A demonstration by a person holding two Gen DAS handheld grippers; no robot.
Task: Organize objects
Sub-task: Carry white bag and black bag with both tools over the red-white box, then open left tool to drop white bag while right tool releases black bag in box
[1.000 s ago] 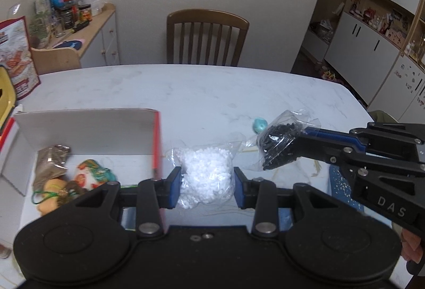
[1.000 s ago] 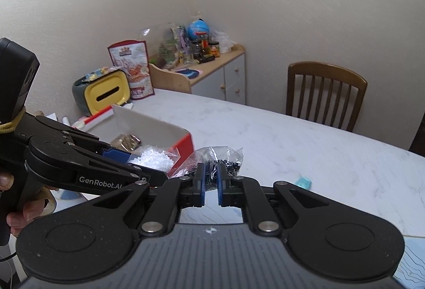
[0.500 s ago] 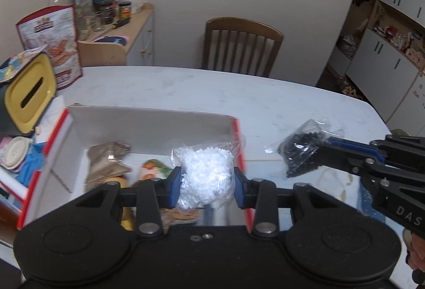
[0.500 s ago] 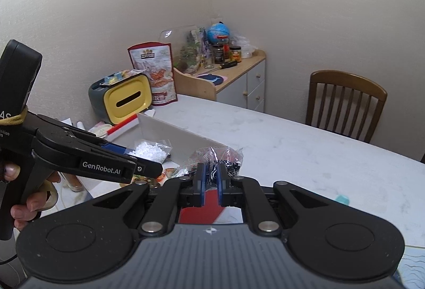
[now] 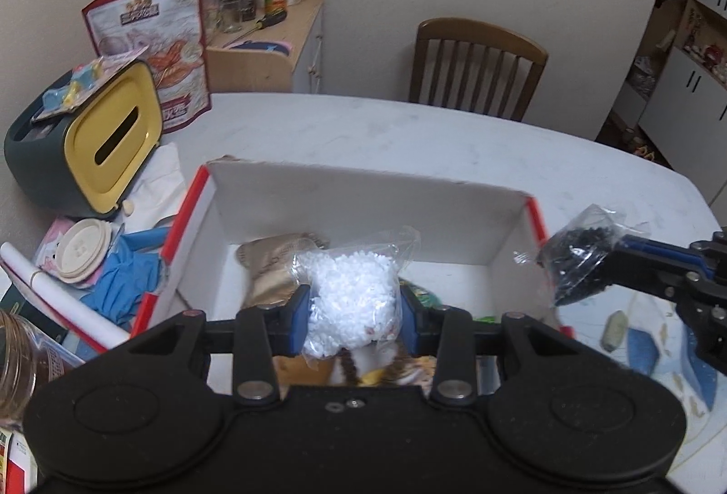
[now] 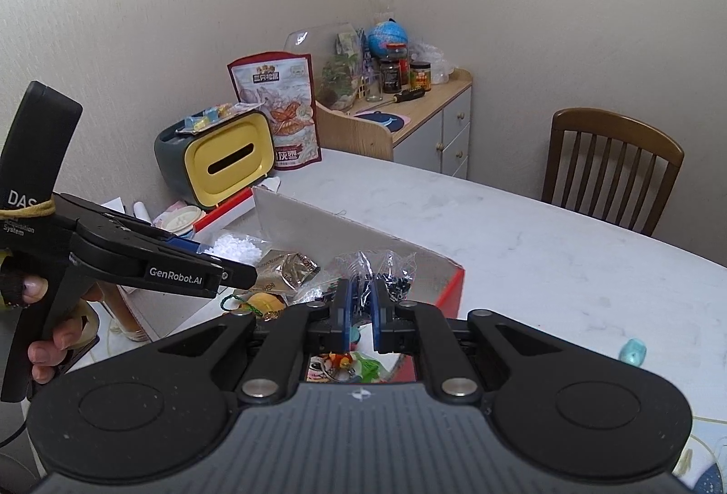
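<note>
We find the left gripper (image 5: 354,314) closed against both sides of a clear bag of white beads (image 5: 352,303), its blue pads pressing the bag from left and right. The bag hangs over the open cardboard box (image 5: 363,203), which stands on the white table (image 5: 409,130) with red outer edges and a white interior. Inside the box we note a brown pouch (image 5: 272,262) and some colourful small items, partly hidden behind the gripper; we cannot identify them with confidence.

The right gripper (image 6: 360,303) is nearly closed, pinching the top of a clear bag of black beads (image 6: 386,266). In the left wrist view this bag (image 5: 577,262) sits just beyond the right edge of the box, above the table. A hand (image 6: 50,339) grips the handle of the left gripper.

A yellow-fronted tissue holder (image 5: 91,139) stands left of the box, a snack pouch (image 5: 154,44) behind it. A small turquoise object (image 6: 633,351) lies on the table, well apart from the box. A wooden chair (image 5: 477,67) stands at the far side
</note>
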